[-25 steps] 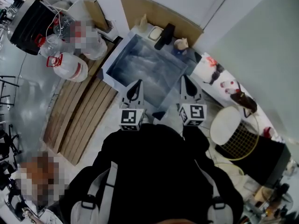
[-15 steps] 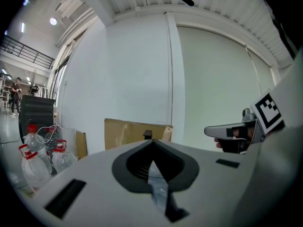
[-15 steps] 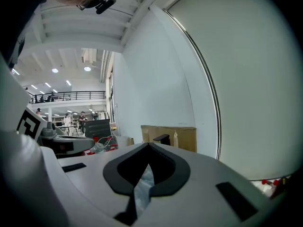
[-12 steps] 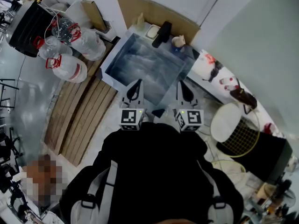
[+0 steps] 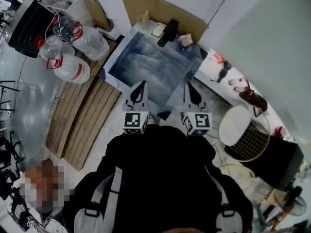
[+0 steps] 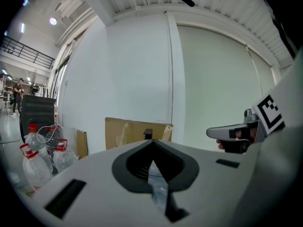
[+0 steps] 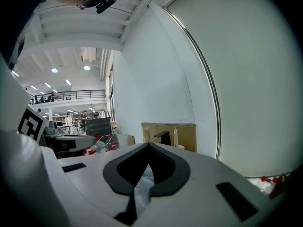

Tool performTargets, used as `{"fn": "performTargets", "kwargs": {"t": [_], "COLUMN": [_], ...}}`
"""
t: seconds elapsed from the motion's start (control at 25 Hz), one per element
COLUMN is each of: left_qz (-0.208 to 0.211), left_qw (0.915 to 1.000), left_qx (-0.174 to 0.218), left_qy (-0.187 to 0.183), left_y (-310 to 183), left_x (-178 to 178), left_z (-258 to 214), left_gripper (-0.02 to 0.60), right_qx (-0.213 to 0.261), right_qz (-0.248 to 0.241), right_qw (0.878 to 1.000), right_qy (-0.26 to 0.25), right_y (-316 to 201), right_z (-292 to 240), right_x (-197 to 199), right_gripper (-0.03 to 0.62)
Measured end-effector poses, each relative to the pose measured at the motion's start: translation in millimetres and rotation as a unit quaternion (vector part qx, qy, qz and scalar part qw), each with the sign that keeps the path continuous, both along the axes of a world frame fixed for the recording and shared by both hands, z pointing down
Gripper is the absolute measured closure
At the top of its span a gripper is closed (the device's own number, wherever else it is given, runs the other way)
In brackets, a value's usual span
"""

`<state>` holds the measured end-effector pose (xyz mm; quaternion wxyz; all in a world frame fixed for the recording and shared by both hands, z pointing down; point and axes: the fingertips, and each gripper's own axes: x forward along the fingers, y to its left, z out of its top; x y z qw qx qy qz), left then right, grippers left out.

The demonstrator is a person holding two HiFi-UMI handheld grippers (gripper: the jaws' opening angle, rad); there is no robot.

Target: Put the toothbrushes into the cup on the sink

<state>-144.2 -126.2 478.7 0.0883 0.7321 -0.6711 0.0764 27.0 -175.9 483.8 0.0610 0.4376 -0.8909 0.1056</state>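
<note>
Both jaws are sitting pressed together and empty: the left gripper (image 5: 141, 84) and right gripper (image 5: 187, 85) are hovering side by side over the near edge of the sink (image 5: 150, 69). The cup (image 5: 184, 41) is standing at the sink's far right corner, just beside the faucet (image 5: 166, 33). I am not making out any toothbrushes from here; something pale is poking out of the cup, but it is too small to tell.

I am judging the main risk to be the reach across the basin. A shut gripper coming in near the faucet could be tipping the cup off the corner. A thin brush pinched off-centre could be slipping into the basin.

The sink is backing onto cardboard (image 5: 160, 8) and a white wall. Water jugs (image 5: 68, 68) and wooden planks (image 5: 80, 125) are lying to its left, and a wire basket (image 5: 250, 142) to its right.
</note>
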Motion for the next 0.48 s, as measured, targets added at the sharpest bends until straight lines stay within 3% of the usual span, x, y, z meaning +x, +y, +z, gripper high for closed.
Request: {"fn": "performTargets", "kwargs": {"t": [0.48], "left_qz": [0.003], "left_qw": [1.0], "left_qx": [0.0], "left_qy": [0.005], "left_y": [-8.9], "left_x": [4.2], "left_z": [0.1], "left_gripper": [0.58], "right_qx": [-0.002], "right_qz": [-0.002], "right_qw": [1.0], "right_qy": [0.0], "right_y": [-7.5], "right_z": [1.9], "right_x": [6.5], "right_gripper": [0.592]}}
